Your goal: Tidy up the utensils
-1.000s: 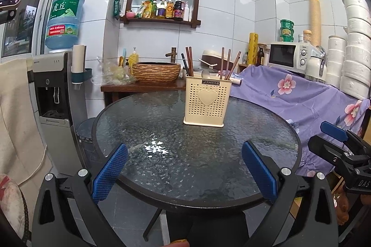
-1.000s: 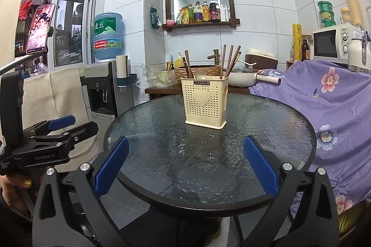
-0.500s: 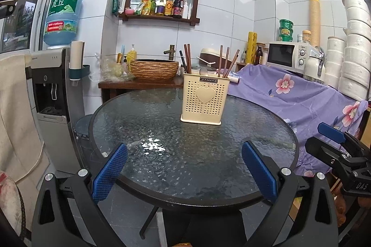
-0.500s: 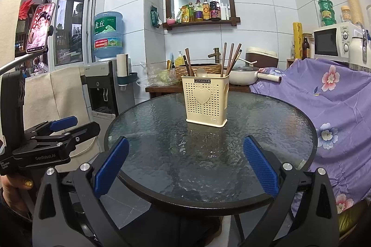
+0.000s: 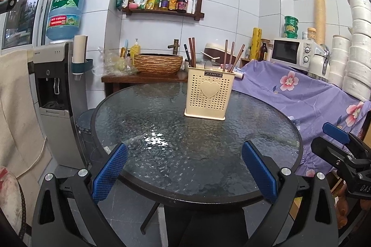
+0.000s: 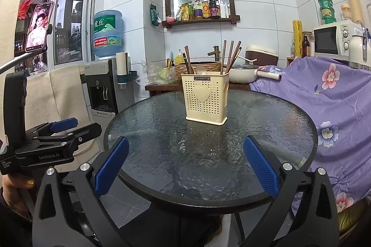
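Observation:
A cream perforated utensil holder [image 5: 209, 92] [image 6: 206, 98] with a heart on its front stands upright on the round glass table [image 5: 162, 135] [image 6: 266, 121], toward the far side. Several brown chopsticks [image 5: 192, 51] [image 6: 228, 57] and a spoon [image 6: 200, 69] stick up out of it. My left gripper [image 5: 184, 169] hangs open over the table's near edge, nothing between its blue pads. My right gripper [image 6: 185, 167] is also open and empty, at the near edge. Each gripper shows in the other's view, the right one [image 5: 343, 149] at the right and the left one [image 6: 55, 138] at the left.
A water dispenser [image 5: 55, 94] with a blue bottle stands left of the table. Behind it are a wooden counter with a woven basin [image 5: 158, 63] and a pot [image 6: 243, 75]. A purple flowered cloth [image 5: 301, 94] covers furniture on the right, with a microwave [image 5: 292, 52] beyond.
Both views have shifted slightly; the holder sits a little farther and more centred in the left wrist view. Nothing on the table has moved and both grippers stay open.

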Action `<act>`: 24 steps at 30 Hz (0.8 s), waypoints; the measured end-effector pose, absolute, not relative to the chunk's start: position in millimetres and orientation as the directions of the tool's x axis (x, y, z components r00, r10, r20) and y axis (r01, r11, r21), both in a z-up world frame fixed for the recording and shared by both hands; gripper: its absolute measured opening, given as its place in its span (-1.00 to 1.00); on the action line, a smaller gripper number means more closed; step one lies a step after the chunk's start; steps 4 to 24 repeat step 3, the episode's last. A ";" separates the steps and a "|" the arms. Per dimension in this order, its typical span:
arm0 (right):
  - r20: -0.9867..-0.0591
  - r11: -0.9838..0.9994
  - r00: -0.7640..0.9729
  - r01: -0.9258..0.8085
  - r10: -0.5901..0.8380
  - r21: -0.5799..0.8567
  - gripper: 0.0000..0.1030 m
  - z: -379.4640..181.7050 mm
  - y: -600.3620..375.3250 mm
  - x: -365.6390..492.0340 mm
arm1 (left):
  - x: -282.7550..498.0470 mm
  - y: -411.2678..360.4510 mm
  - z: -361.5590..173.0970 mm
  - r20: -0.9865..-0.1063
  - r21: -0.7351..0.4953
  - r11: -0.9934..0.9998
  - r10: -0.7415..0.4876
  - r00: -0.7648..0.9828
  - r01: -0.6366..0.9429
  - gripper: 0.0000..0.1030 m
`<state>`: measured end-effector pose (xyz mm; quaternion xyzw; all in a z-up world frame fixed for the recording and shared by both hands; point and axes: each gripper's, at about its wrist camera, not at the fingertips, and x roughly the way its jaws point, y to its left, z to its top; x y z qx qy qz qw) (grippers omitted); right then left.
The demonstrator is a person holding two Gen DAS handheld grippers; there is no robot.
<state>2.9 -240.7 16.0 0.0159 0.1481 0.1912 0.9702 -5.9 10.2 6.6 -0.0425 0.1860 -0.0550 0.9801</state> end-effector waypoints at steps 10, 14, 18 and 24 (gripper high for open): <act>-0.284 0.926 0.882 -0.368 0.377 0.088 0.89 15.1 -240.9 3.0 | -6.3 10.1 5.9 -0.361 -0.102 0.991 -0.121 0.925 0.090 0.88; -0.284 0.926 0.882 -0.368 0.377 0.088 0.89 15.1 -240.9 3.0 | -6.3 10.1 5.9 -0.361 -0.102 0.991 -0.121 0.925 0.090 0.88; -0.284 0.926 0.882 -0.368 0.377 0.088 0.89 15.1 -240.9 3.0 | -6.3 10.1 5.9 -0.361 -0.102 0.991 -0.121 0.925 0.090 0.88; -0.284 0.926 0.882 -0.368 0.377 0.088 0.89 15.1 -240.9 3.0 | -6.3 10.1 5.9 -0.361 -0.102 0.991 -0.121 0.925 0.090 0.88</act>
